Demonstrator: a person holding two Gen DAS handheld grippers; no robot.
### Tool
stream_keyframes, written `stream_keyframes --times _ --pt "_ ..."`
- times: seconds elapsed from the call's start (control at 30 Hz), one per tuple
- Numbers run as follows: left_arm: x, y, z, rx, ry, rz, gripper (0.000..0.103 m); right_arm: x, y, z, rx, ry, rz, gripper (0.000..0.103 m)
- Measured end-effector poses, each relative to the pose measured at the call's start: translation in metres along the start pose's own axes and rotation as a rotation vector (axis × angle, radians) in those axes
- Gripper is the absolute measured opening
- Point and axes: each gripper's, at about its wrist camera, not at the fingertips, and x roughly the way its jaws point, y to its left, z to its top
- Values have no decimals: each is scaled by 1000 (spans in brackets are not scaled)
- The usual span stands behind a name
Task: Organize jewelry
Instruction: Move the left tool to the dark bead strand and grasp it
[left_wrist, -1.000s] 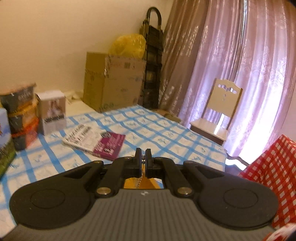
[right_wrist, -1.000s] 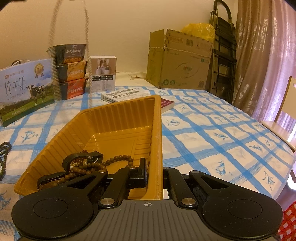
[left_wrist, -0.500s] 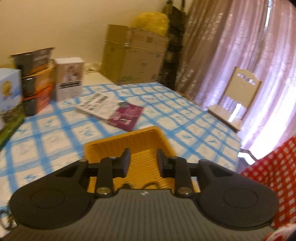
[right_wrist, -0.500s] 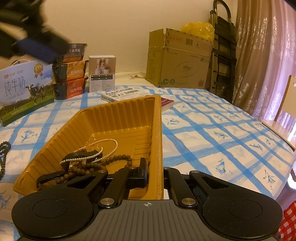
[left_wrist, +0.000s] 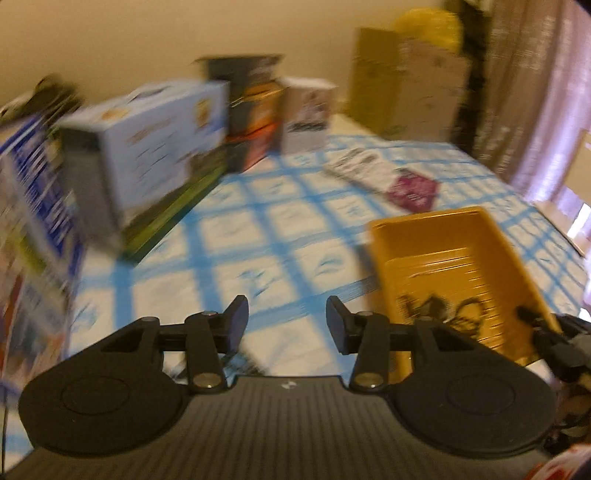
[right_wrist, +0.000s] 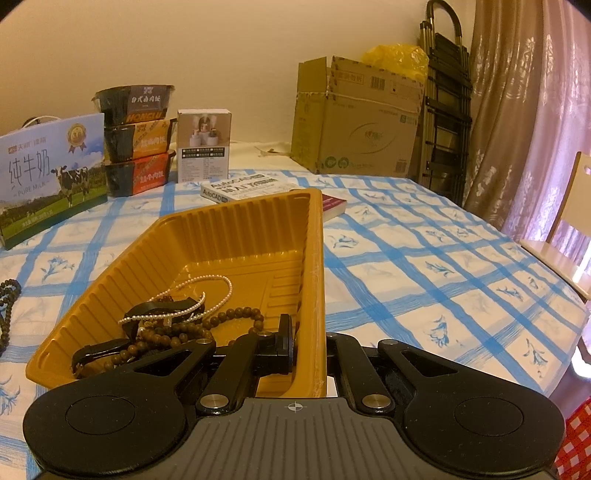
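My left gripper (left_wrist: 287, 323) is wide open and empty over the counter (left_wrist: 258, 229), in a blurred view. My right gripper (right_wrist: 308, 341) is clamped on the yellow tray's (right_wrist: 236, 229) near wall. Left of that tray, well apart, a dark bead string (right_wrist: 8, 306) lies near the counter's edge, closer to my left gripper, I judge. The open cloth between gives approach room.

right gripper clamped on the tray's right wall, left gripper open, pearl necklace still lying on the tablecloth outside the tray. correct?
One thing is wrong: the pearl necklace is not on the tablecloth. The right wrist view shows it inside the yellow tray, draped over the other jewelry there. The rest holds: the right gripper is clamped on the tray's right wall, and the left gripper is open.
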Motion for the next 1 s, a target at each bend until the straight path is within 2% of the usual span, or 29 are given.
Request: stream_keyframes --times 0.17,0.2,0.37,0.47,0.67,0.77,0.83,0.9,1.0 --pt "6 33 -27 -48 44 104 54 0 -1 0 -2 1 -1 4" --pt "7 37 -32 -60 53 114 58 0 -1 -1 -2 1 -2 4" --pt "22 54 -57 -103 103 149 59 -1 -2 -1 -5 2 -2 4" --pt "31 57 -65 -126 112 156 64 -1 -2 -2 -6 3 -2 4" --pt "58 57 -71 -149 119 165 65 -1 -2 -2 -7 2 -3 4" --pt "70 53 -71 -123 115 178 64 -1 -3 -3 -6 3 -2 4" --pt "78 49 -72 -97 115 200 61 -1 -2 -3 -7 3 -2 4" --pt "87 48 -74 -77 125 216 54 -1 -3 -3 -7 3 -2 4" --pt "93 48 -76 -67 107 229 55 -1 -3 -4 -5 6 -2 4"
